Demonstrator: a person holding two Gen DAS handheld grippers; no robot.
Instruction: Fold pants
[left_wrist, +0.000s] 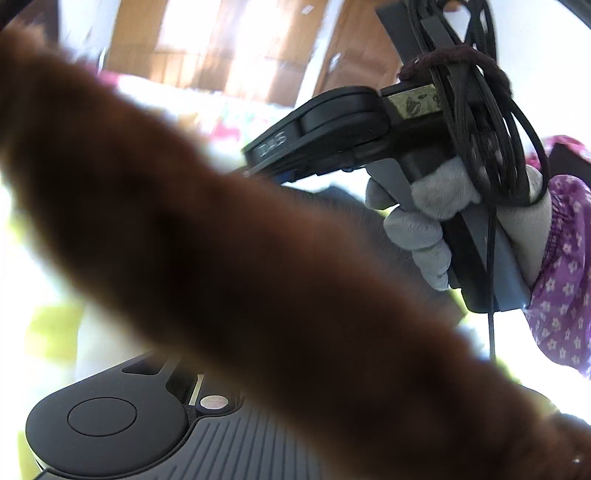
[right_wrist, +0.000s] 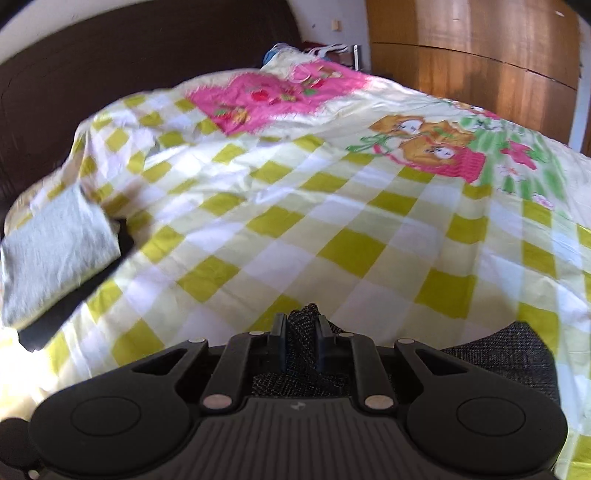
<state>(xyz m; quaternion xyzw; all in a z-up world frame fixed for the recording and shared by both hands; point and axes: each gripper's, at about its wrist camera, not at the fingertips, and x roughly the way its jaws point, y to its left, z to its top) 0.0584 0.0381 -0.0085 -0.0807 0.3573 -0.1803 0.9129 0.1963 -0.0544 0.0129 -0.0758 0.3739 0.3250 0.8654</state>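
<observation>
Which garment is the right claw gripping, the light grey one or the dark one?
The dark speckled one, pinched in the right claw; the grey one lies apart at left.

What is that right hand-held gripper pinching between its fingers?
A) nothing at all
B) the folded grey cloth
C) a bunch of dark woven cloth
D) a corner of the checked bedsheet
C: in the right wrist view, the right hand-held gripper has its fingers closed on a tuft of dark woven cloth, above the checked bedsheet.
</observation>
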